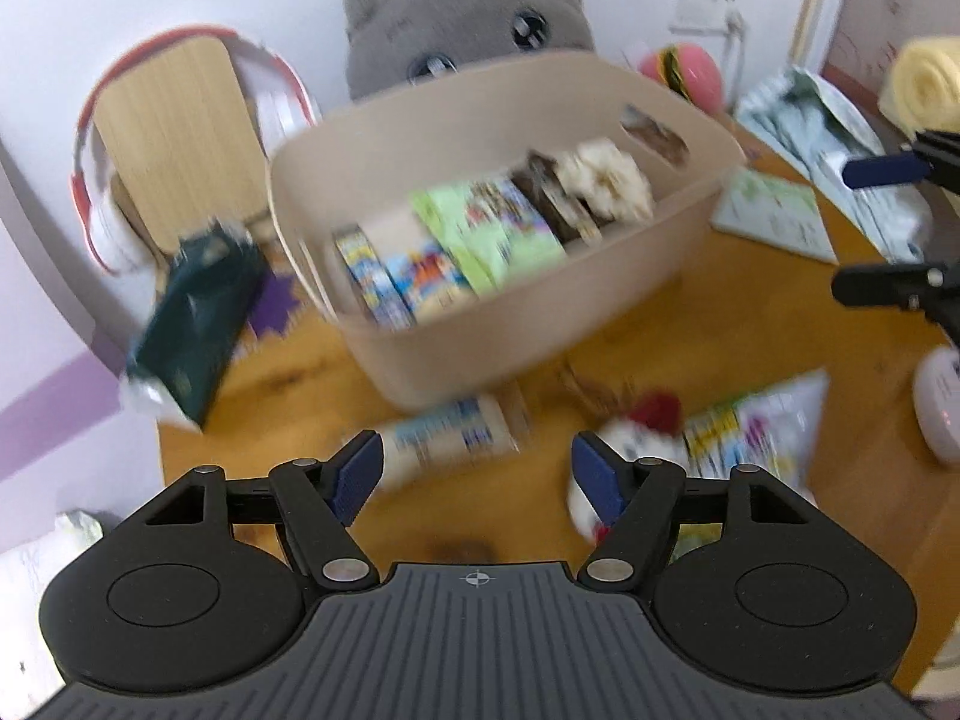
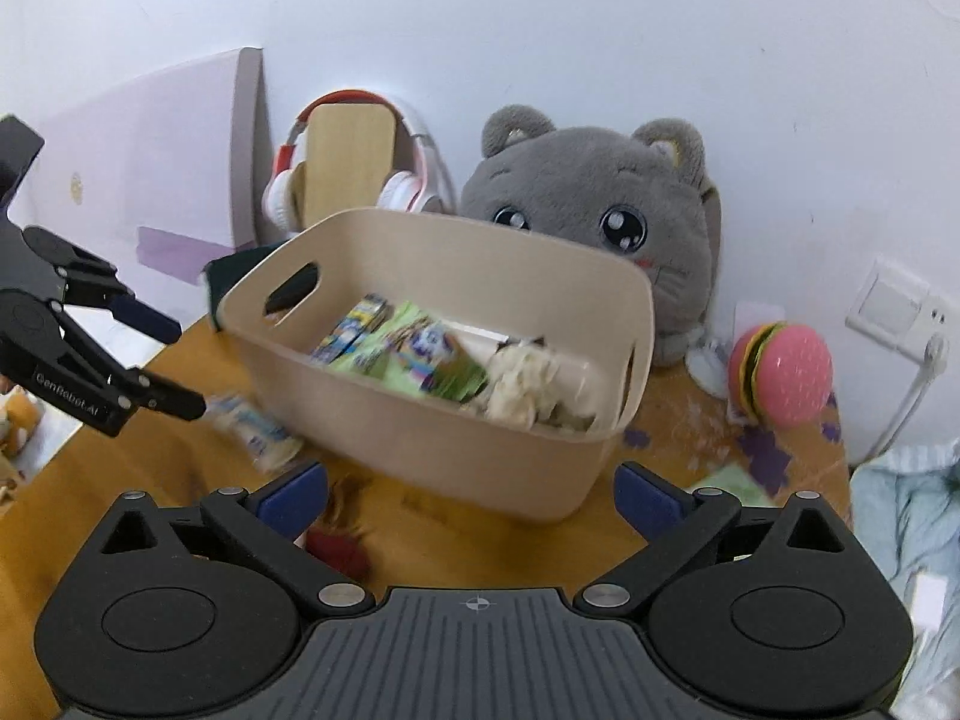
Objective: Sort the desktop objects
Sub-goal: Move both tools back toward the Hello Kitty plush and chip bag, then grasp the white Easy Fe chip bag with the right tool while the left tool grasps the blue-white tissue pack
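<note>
A beige plastic bin [image 1: 528, 324] stands mid-desk, holding colourful packets and a cream fluffy item [image 1: 609, 183]; it also shows in the right wrist view [image 2: 480, 450]. My left gripper [image 1: 477, 474] is open and empty, low over the desk in front of the bin. A white-and-blue packet [image 1: 447, 438] lies by its left finger; a small white-and-red plush [image 1: 636, 438] and a snack bag [image 1: 762, 426] lie by its right finger. My right gripper [image 2: 471, 495] is open and empty, just before the bin's near wall. The packet [image 2: 258, 429] shows left of the bin.
A grey cat plush [image 2: 600, 210], headphones on a wooden stand [image 2: 348, 162] and a burger toy [image 2: 780, 375] line the wall. A dark green box [image 1: 192, 324] lies at the desk's left edge, a green booklet [image 1: 774, 216] right of the bin. Views are motion-blurred.
</note>
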Demonstrator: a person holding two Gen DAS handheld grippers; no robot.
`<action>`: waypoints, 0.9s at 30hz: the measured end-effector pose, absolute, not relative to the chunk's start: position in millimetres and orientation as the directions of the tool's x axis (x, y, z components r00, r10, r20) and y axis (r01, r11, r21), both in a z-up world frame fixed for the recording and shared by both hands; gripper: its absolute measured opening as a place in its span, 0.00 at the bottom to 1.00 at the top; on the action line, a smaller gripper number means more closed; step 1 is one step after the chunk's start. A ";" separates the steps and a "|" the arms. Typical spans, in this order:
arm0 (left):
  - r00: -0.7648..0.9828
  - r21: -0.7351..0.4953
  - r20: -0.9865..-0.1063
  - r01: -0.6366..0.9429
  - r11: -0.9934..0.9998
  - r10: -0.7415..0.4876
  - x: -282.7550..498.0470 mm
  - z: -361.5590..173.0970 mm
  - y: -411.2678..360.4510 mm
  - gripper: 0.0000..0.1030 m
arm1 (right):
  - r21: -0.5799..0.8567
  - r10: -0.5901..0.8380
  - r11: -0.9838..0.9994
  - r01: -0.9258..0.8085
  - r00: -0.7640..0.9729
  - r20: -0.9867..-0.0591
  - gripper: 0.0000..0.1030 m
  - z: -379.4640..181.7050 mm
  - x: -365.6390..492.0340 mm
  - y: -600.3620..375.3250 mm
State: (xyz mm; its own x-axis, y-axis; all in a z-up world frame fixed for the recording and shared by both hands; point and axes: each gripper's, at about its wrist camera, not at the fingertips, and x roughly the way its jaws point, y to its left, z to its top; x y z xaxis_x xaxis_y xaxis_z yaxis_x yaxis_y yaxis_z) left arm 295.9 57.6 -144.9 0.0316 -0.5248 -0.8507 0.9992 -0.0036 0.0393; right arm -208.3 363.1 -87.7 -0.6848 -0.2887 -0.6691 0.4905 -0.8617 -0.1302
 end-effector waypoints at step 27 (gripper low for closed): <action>-0.111 -0.015 -0.936 0.961 -0.276 -0.335 245.3 -224.2 126.4 0.70 | -0.064 -0.365 -0.787 0.613 -0.547 -0.753 1.00 -162.1 -141.5 312.8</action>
